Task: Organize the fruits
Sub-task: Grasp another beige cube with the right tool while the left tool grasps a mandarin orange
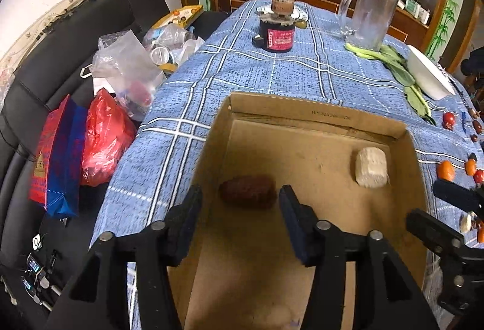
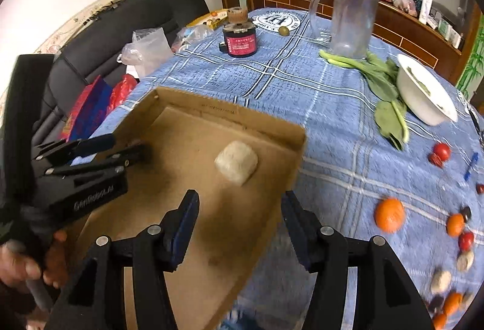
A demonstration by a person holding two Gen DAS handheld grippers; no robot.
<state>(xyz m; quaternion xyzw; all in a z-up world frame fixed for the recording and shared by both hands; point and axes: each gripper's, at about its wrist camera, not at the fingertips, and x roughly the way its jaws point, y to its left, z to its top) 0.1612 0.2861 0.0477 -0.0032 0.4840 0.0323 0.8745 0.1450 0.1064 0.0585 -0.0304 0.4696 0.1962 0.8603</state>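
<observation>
A shallow cardboard box [image 1: 302, 112] lies on the blue checked tablecloth; it also shows in the right wrist view [image 2: 230, 113]. In it are a dark red date [image 1: 247, 191] and a pale whitish lump [image 1: 371, 167], which also shows in the right wrist view [image 2: 236, 163]. My left gripper [image 1: 240, 219] is open just above and behind the date, touching nothing; it also shows in the right wrist view [image 2: 127, 150]. My right gripper [image 2: 240, 224] is open and empty over the box's right edge. Small oranges [image 2: 389, 215], red fruits [image 2: 441, 151] and dark dates lie scattered at the right.
A glass jug [image 2: 348, 20], leafy greens [image 2: 384, 88], a white bowl [image 2: 423, 94] and a black-and-red canister [image 2: 240, 41] stand on the far half of the table. A black sofa with plastic bags [image 1: 106, 130] is at the left.
</observation>
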